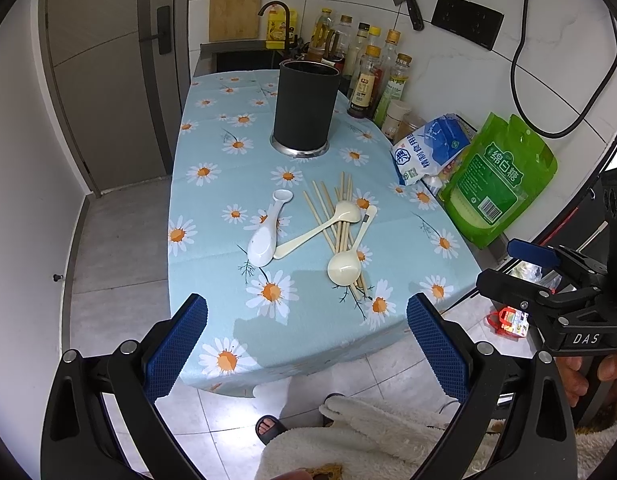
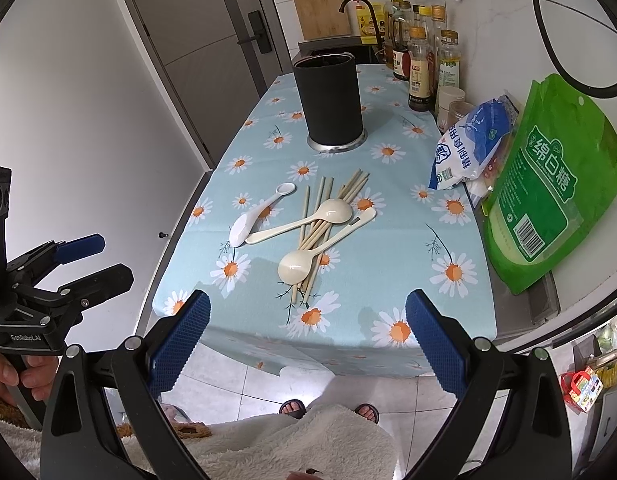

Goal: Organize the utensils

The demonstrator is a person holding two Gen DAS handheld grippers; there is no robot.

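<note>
Left claw agape; spoons, chopsticks on table.

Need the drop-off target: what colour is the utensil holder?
Dark charcoal utensil holder with a silver base, clearest in the right wrist view.

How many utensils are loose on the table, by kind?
White ceramic spoon: 1
Cream spoons: 2
Chopsticks: a loose pile, overlapping too much for a firm count
Total: 3 spoons plus the chopstick pile; all lie in front of the dark holder.
</note>
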